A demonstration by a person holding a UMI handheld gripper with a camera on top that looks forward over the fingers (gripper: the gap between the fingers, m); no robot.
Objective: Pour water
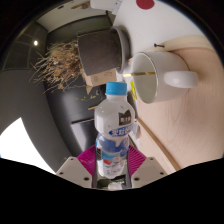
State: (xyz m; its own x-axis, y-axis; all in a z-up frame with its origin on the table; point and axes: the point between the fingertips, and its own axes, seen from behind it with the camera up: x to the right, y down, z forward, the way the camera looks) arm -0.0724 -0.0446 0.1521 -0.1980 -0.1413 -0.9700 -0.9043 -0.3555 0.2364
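**Bottle tipped over the mug**

While the bottle point(115, 125) sits clamped between the two fingers, its white cap points forward toward the mug point(158, 75) and a thin stream of water point(129, 80) runs from its mouth beside the mug's near rim. It is a clear plastic bottle with a white-and-blue label around its middle, its lower part sunk between the magenta pads point(89, 160), which press on it from both sides — the claw point(114, 165) is closed on the bottle. How much water is left inside cannot be told.

Just ahead of the cap, the mug stands upright on the pale counter point(190, 140); it is white, wide-mouthed, with a handle turned away to the right. Whether the stream lands inside it or just against its rim is hard to make out.

Left of the mug, and touching or nearly touching it, stands a dark brown pot point(100, 55) — beside that lies a tangle of dry straw-like stems point(55, 65). These rest on a dark grey surface point(70, 115) that runs under the bottle's left side, while the pale counter lies to the right. Beyond the mug, a red round shape point(146, 4) shows on a white background, too cut off to identify.
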